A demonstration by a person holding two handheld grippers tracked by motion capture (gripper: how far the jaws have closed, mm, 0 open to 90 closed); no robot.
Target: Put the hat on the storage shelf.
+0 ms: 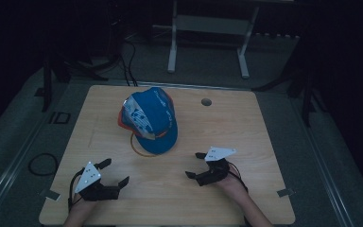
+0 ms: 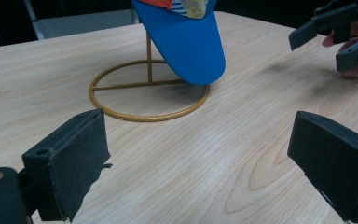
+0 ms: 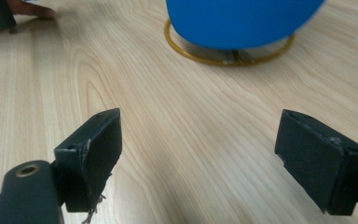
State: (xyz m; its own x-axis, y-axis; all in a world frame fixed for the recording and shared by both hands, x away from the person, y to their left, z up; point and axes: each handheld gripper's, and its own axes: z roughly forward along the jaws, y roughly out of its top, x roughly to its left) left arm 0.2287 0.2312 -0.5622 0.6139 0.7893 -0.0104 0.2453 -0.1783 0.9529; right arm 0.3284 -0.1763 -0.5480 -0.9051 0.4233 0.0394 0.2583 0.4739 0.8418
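well apart from both, the blue cap (image 1: pixel 151 120) sits on its gold wire stand (image 2: pixel 144 95); left gripper (image 1: pixel 114 172) and right gripper (image 1: pixel 196 164) jaws spread wide, empty

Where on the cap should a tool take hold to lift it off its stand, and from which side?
Probably the brim: it is a thin, stiff flap jutting past the gold stand toward the person, clear of the table. Either open tool, say the right tool, could come from the near side, one jaw above and one below.
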